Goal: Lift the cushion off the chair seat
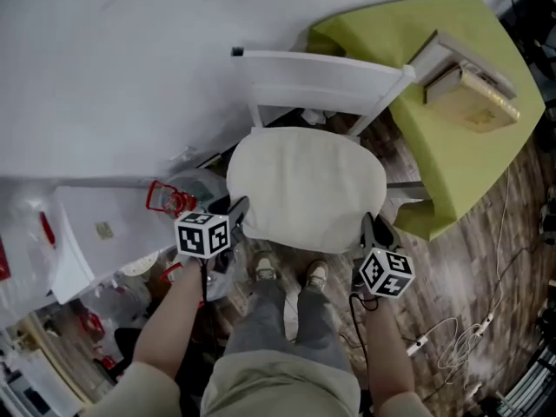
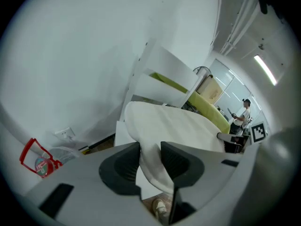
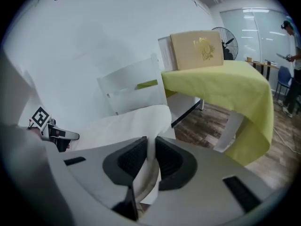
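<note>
a: two grippers, both on the same thing?

b: yes. the left gripper (image 2: 150,161) has its ribbed pads pinched on the near left edge of the cushion (image 1: 304,189), and the fabric folds down between them. the right gripper (image 3: 150,157) is clamped the same way on the near right edge, with its pads closer together and a thin flap of cloth squeezed in the gap.

a: where does the cushion sit?

b: it's over the seat of the white chair (image 1: 321,81), stretched between the two grippers, an off-white pad with rounded corners. from the head view it hides the whole seat. in the left gripper view a flat white corner of the seat shows under the cushion's raised edge, so that side is up off it. i can't tell whether the far edge, by the backrest, is clear.

a: and around the chair?

b: the backrest stands against a pale wall (image 1: 130,68). just to the right is a table under a green cloth (image 1: 452,137), with a tan box (image 1: 473,98) on top. the person's shoes (image 1: 265,269) are on the dark wood floor (image 1: 504,233), right in front of the seat, between the two forearms.
</note>
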A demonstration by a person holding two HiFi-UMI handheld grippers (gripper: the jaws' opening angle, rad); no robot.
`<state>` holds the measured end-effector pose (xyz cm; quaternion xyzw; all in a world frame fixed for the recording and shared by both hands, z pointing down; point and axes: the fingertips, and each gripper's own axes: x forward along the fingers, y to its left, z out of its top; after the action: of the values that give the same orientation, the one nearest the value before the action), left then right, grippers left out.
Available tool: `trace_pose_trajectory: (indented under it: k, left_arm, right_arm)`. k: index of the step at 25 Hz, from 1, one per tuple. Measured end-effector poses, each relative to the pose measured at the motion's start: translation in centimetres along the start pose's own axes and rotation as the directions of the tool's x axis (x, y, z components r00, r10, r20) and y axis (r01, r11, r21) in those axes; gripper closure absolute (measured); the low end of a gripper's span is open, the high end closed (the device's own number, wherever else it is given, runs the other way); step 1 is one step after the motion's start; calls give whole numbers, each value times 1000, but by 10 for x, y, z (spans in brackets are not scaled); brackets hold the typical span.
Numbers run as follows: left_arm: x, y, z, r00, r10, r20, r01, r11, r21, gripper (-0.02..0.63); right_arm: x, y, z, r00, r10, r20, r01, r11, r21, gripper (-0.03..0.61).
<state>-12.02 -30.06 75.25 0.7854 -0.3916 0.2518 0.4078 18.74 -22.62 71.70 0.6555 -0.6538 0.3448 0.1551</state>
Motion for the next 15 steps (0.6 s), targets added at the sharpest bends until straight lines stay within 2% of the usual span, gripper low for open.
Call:
trace_pose_trajectory:
  k: [7, 15]
  left_arm:
    - [-78, -55, 49, 994, -23, 107, 13, 995, 96, 473]
    - [-171, -104, 87, 974, -60, 219, 35, 993, 115, 476]
  right_arm:
    - [-80, 31, 69, 995, 20, 101, -15, 999, -47, 505]
    - [-164, 64, 137, 978, 70, 196, -50, 993, -107, 505]
